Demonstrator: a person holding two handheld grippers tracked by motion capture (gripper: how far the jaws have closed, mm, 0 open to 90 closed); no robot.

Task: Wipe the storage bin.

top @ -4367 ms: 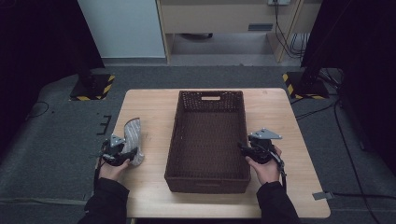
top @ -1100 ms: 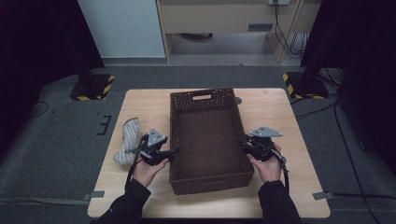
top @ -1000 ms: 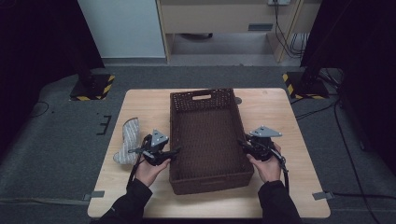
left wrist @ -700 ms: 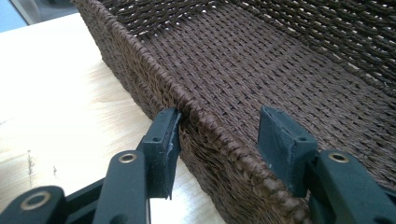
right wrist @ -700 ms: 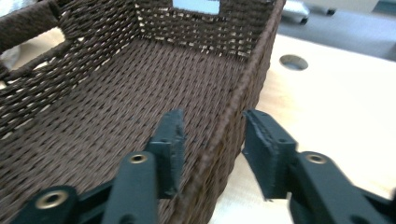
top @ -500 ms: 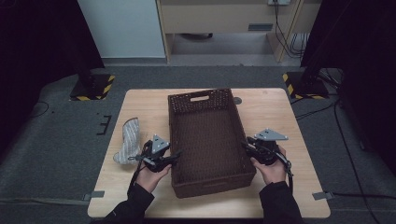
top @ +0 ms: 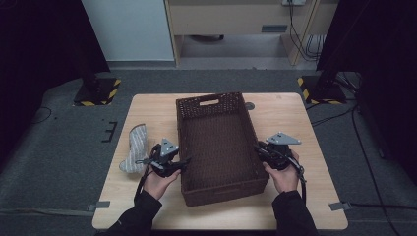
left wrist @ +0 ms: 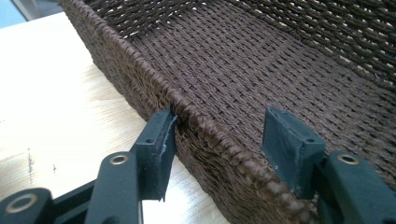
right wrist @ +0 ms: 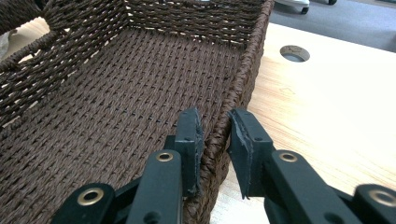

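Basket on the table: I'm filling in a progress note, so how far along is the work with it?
Done: the right gripper is shut on the right wall of the basket. In hand: the left gripper straddles the left wall; its jaws have just been opening, inner pad clear of the weave. Left: that second grip, probably before any lift. The grey sock lies on the table, outside the basket.

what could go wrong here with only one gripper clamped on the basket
1. The right gripper pinches the basket wall, while the left gripper has just been opening, its jaws astride the rim with a gap on the inside. Lifting or pulling now would likely swing or tilt the basket.
2. A swing to the left could hit the folded cloth near the table edge.
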